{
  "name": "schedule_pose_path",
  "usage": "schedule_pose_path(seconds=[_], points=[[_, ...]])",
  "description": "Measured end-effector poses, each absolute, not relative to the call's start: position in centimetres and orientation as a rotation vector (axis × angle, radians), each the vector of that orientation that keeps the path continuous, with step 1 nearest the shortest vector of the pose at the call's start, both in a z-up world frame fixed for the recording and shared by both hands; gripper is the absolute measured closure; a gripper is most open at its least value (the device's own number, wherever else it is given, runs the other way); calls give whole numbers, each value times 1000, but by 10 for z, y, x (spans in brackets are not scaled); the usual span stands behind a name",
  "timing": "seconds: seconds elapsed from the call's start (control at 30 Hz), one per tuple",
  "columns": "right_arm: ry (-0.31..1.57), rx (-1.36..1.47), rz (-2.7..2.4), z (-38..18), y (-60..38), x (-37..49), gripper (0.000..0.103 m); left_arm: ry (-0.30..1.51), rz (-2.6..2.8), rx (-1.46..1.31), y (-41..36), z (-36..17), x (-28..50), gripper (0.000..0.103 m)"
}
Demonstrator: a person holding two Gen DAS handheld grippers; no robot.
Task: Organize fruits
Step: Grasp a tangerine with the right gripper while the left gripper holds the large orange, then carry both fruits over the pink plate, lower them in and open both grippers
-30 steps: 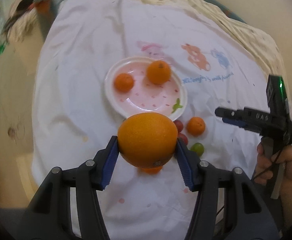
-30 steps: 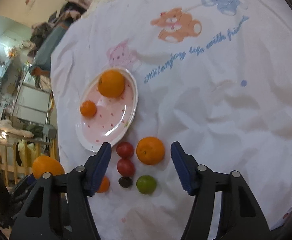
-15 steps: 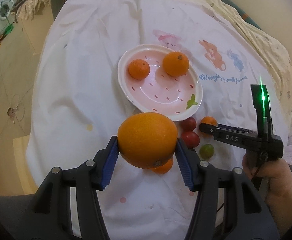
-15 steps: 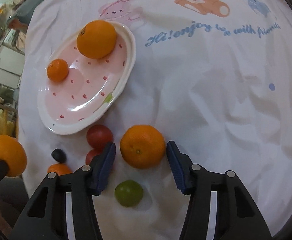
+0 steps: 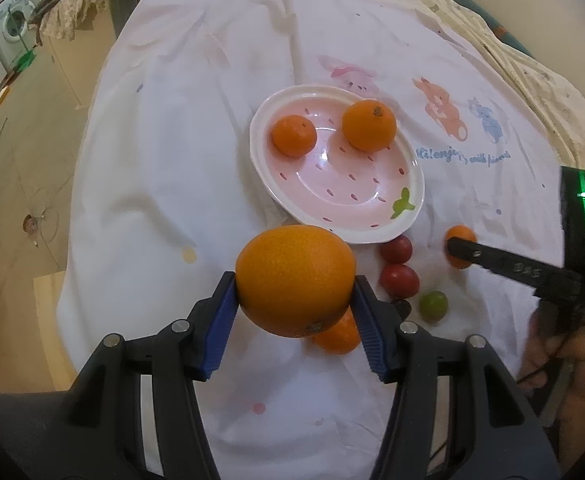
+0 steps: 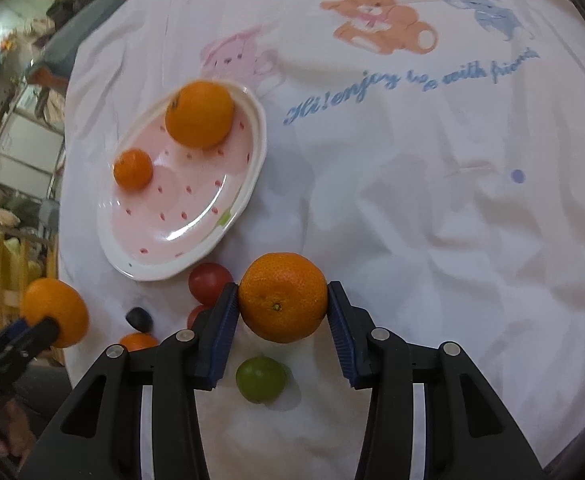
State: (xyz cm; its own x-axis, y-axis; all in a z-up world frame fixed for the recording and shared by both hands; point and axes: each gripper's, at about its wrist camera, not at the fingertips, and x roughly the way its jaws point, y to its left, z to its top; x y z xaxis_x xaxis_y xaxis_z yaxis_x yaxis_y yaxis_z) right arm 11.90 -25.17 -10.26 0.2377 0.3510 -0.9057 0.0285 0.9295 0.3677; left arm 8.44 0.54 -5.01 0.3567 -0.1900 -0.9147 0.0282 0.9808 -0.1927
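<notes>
Blue ribbed pads on my left gripper (image 5: 294, 300) press both flanks of a large orange (image 5: 294, 280); I have it pinched firmly, held above the white printed cloth (image 5: 164, 160). Just under it a small mandarin (image 5: 338, 338) peeks out on the cloth.

My right gripper (image 6: 282, 312) has just been closing, and its pads now sit against both sides of a tangerine (image 6: 283, 302). I can't tell whether the fruit is off the cloth or resting on it.

Loose fruit near the right gripper:
- green lime-like fruit (image 6: 259, 378) just below the tangerine, between the finger arms, on the cloth
- two red tomatoes, one (image 6: 209, 282) clear, the other (image 6: 195, 314) half hidden behind the left pad
- a small dark fruit (image 6: 139, 318), kind unclear

Just beyond these, touching distance from the upper tomato, the pink spotted plate (image 6: 248, 184) with a white rim. It carries two pieces: a bigger orange (image 6: 199, 115) at the far edge and a smaller mandarin (image 6: 132, 168) beside it, apart from each other.

Farther out, cartoon animals and blue script printed on the cloth. A hand (image 5: 564, 364) grips the right tool's handle at the edge of the left view.
</notes>
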Motion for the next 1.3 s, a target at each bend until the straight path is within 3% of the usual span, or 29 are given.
schedule_pose_path(seconds=[0.87,1.3], points=[[942,455,283,5,-283,109,57,1051,-18,-164,32,-13,101,51],[943,385,366,12,-252,162,57,1023,-73,-124,14,6,163,51]])
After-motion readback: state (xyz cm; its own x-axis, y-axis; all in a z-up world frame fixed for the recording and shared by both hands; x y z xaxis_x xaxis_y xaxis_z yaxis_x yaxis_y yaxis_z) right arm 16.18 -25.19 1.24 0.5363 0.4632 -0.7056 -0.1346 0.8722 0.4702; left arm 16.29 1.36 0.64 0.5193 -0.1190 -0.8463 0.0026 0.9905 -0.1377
